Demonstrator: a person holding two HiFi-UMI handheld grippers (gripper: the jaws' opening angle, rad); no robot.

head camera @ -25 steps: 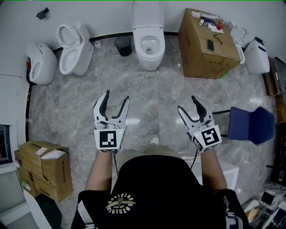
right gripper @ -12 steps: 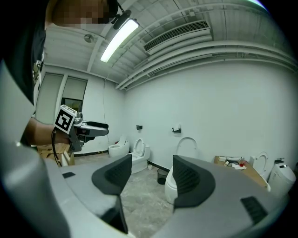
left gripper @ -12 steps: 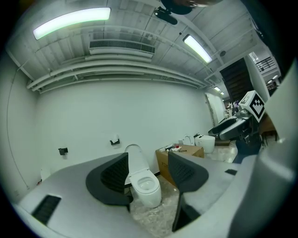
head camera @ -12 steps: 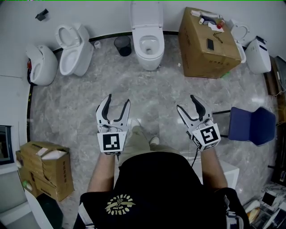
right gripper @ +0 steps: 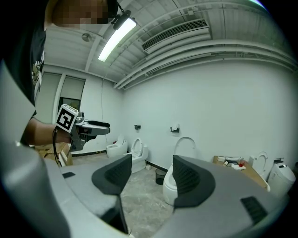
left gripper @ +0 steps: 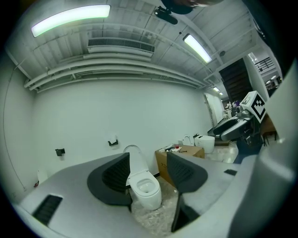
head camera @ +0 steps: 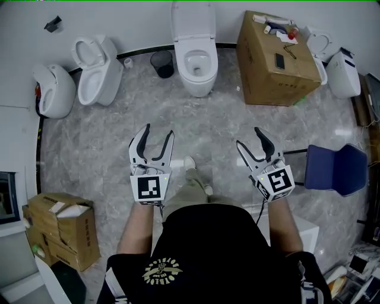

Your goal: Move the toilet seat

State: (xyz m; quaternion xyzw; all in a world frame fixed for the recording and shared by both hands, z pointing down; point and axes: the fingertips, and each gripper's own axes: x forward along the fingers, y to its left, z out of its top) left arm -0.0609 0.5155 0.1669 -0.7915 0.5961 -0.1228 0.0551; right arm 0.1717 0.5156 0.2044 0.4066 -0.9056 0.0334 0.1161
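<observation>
Both tongs were up in front of me, well short of the toilet. The left tongs (head camera: 158, 130) stood wide apart, the black ribbed pads curving outward like a fork. They had just been closing a touch, with nothing between them. The right tongs (head camera: 247, 136) stood apart too, nothing between the pads, and the white cube with its black square marker sat at my wrist.

Upper centre of the head view was the white toilet (head camera: 198, 80), glossy and smooth, with an oval bowl. The toilet seat (head camera: 185, 56) was there on it, against the back wall. The lid (head camera: 192, 18) stood upright, a rounded slab, and I couldn't tell the seat ring from the bowl's rim. In the left gripper view that toilet sat framed right between my pads, far off.

Just left of it was a small round black bin (head camera: 162, 61), and to the right a big brown cardboard box (head camera: 274, 65) with flat flaps. A blue padded chair (head camera: 335, 168) sat at the right edge. The grey veined marble floor (head camera: 95, 142) shone underfoot.
</observation>
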